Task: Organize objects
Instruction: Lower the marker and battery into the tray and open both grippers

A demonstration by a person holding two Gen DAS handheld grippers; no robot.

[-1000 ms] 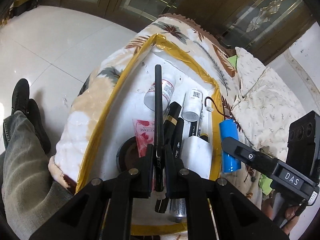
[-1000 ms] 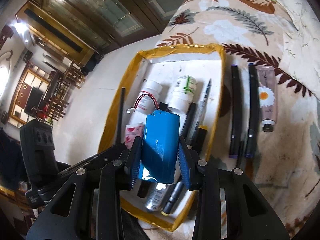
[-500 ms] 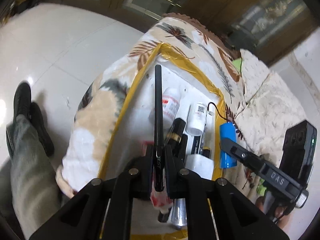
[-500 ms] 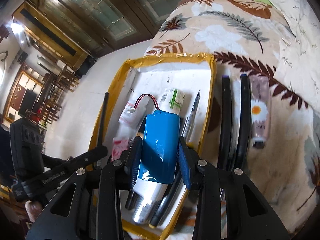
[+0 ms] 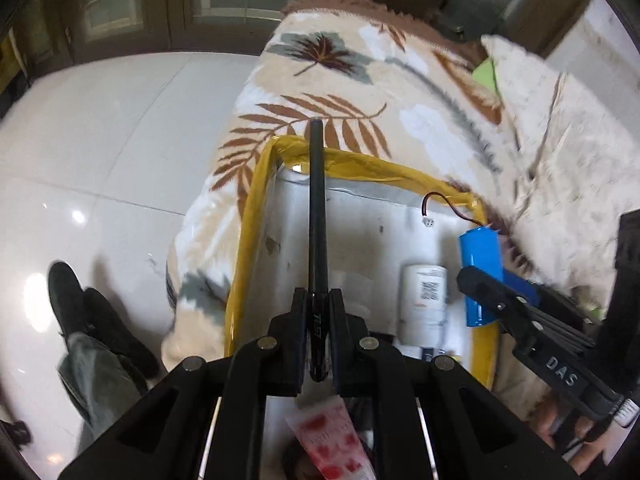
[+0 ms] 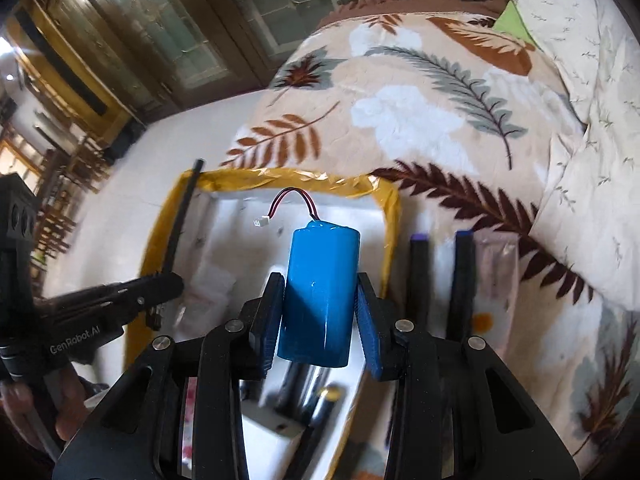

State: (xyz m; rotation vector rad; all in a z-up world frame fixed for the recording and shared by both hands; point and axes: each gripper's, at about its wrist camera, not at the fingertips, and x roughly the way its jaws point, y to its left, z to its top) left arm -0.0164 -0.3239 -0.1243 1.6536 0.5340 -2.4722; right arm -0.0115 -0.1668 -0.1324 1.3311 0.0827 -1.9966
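My left gripper (image 5: 319, 312) is shut on a long black pen (image 5: 317, 216) and holds it over the far left part of a white foam box with a yellow taped rim (image 5: 256, 216). My right gripper (image 6: 320, 300) is shut on a blue battery pack (image 6: 318, 296) with a red and black lead, held over the right side of the box (image 6: 390, 216). The battery (image 5: 480, 272) and the right gripper also show in the left wrist view. The pen (image 6: 178, 224) shows in the right wrist view.
In the box lie a white bottle (image 5: 424, 304), a pink tube (image 5: 336, 444) and dark pens. Two black markers (image 6: 418, 280) and a pale tube (image 6: 494, 280) lie on the leaf-patterned blanket (image 6: 420, 112) right of the box. White tiled floor (image 5: 100, 140) lies to the left.
Both grippers have moved forward toward the far end of the box, each keeping its object. The box contents have slid back under the grippers in both views.
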